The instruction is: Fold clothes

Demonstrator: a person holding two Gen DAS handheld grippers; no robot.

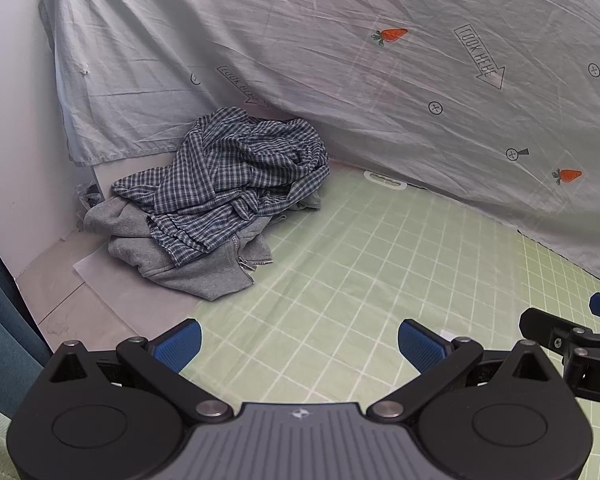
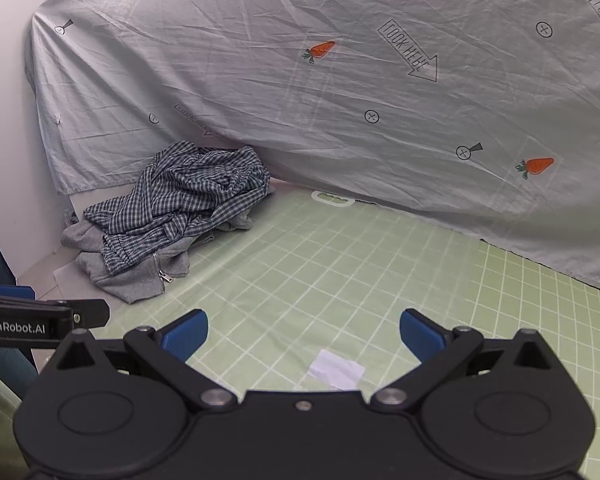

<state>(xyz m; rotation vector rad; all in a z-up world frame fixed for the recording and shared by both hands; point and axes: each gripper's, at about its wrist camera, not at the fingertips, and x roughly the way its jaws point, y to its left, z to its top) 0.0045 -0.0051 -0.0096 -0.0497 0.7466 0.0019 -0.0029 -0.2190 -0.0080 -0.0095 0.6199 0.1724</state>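
A crumpled blue-and-white checked shirt (image 1: pixel 236 176) lies heaped on a grey zip hoodie (image 1: pixel 204 264) at the far left corner of the green grid mat (image 1: pixel 360 264). The same checked shirt (image 2: pixel 188 196) and grey hoodie (image 2: pixel 140 276) show at the left in the right wrist view. My left gripper (image 1: pixel 300 346) stands open over the mat, well short of the pile, with nothing between its blue pads. My right gripper (image 2: pixel 304 338) is open too, above the green mat (image 2: pixel 340 264), empty. Each gripper shows at the edge of the other's view.
A pale grey sheet (image 1: pixel 380 80) printed with carrots and "LOOK HERE" arrows hangs behind the mat. A small white paper scrap (image 2: pixel 336 370) lies on the mat near my right gripper. A white wall (image 1: pixel 16 140) and a teal cloth (image 1: pixel 4 340) border the left side.
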